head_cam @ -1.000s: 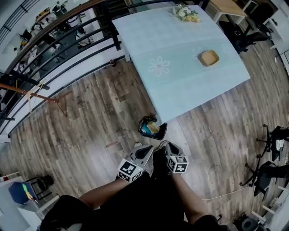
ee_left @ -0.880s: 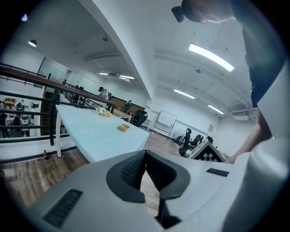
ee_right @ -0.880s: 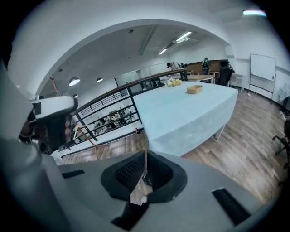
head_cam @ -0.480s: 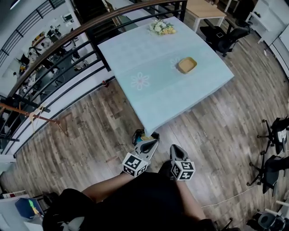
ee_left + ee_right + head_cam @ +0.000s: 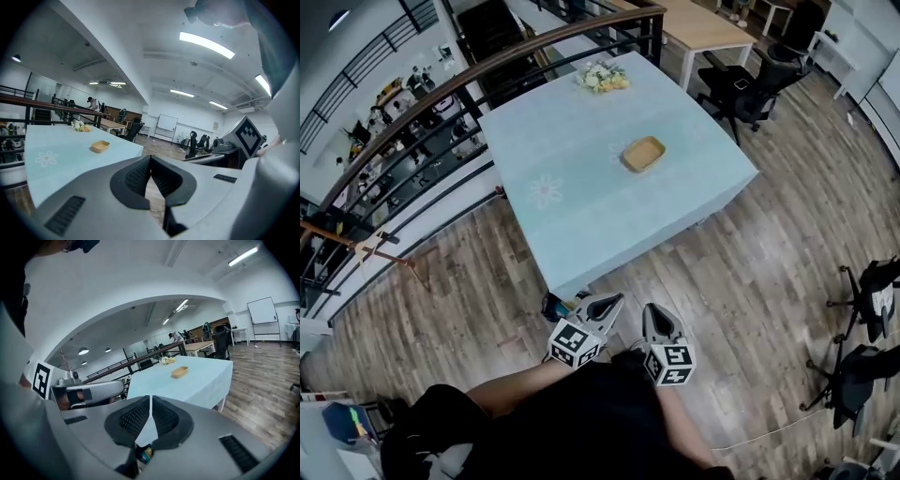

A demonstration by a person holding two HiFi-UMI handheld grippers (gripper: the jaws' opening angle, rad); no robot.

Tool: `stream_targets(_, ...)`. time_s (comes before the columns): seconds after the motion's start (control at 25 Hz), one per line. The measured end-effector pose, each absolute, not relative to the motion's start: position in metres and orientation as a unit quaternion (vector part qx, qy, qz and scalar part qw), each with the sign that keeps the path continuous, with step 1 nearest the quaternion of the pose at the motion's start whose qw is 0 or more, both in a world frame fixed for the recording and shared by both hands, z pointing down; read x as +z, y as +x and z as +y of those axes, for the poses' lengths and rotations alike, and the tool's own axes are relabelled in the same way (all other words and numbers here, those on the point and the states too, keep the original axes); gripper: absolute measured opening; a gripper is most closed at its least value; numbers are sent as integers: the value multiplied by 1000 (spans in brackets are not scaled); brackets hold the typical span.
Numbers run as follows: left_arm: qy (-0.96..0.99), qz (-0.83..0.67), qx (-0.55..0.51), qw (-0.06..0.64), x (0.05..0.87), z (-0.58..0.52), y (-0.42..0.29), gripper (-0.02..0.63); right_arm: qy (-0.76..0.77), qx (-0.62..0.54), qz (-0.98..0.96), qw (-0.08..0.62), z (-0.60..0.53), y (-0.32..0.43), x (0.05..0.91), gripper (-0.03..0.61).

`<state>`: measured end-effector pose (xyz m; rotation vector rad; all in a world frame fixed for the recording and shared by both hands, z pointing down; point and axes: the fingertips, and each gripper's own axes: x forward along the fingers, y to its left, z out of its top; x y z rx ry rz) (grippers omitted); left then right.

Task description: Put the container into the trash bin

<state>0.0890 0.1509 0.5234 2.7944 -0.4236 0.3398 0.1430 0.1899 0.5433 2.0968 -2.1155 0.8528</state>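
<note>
Now | left gripper (image 5: 607, 301) jaws closed, empty | right gripper (image 5: 654, 313) jaws closed, empty | container (image 5: 643, 154) far on table (image 5: 572, 131) | trash bin (image 5: 555, 306) just left of left gripper

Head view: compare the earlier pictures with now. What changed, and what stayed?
The person has moved, so the table and container sit further left in frame, and the trash bin is now partly hidden behind the left gripper. Nothing grasped or released; the container stays on the table.

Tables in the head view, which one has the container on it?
The blue-clothed table: the container sits on it. The wooden table behind it has no cloth.
</note>
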Motion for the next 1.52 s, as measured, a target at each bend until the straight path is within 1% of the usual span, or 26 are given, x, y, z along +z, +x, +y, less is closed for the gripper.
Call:
stream_targets(0.16, 968, -168, 121, 142, 528, 160, 141, 15, 668, 251, -700, -10, 200, 196, 533, 41)
stream_targets(0.28, 972, -163, 124, 115, 522, 169, 174, 15, 670, 242, -702, -5, 206, 228, 534, 41)
stream_targets(0.52, 973, -153, 130, 116, 518, 173, 217, 15, 694, 250, -674, -40, 213, 275, 531, 43)
stream_targets(0.8, 975, -135, 134, 117, 531, 154, 269, 15, 703, 253, -663, -32, 191, 314, 539, 42)
stream_targets(0.96, 975, -132, 126, 126, 534, 112, 303, 15, 704, 258, -661, -22, 150, 340, 544, 41)
stream_targets(1.12, 975, -145, 112, 124, 533, 69, 324, 15, 691, 254, -677, 6, 103, 363, 545, 41)
stream_targets(1.36, 969, -186, 97, 133, 532, -30, 320, 15, 664, 242, -707, 37, -7, 370, 538, 42)
stream_targets(1.52, 964, -210, 91, 134, 520, -77, 310, 15, 645, 233, -726, 49, -60, 368, 529, 42)
